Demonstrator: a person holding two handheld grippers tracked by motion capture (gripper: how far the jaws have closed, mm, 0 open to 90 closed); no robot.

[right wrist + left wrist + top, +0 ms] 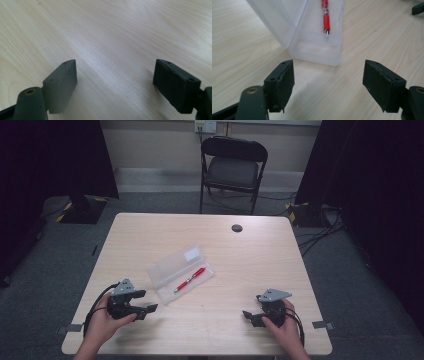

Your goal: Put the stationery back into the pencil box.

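Observation:
A clear plastic pencil case [180, 272] lies open in the middle of the wooden table [260, 255], its lid folded back to the left. A red pen [190, 279] rests in the case's tray. In the left gripper view the case [317, 47] and pen [325, 17] lie just ahead of the jaws. My left gripper [146, 301] sits near the front left, a short way from the case's near end, open with nothing between its pads [328, 82]. My right gripper [252, 307] rests at the front right, open over bare wood [115, 85].
A black folding chair [234, 167] stands beyond the table's far edge. A dark round cable hole [237, 228] sits near the far middle of the table. Black curtains hang at both sides, and cables run over the floor at right [320, 230].

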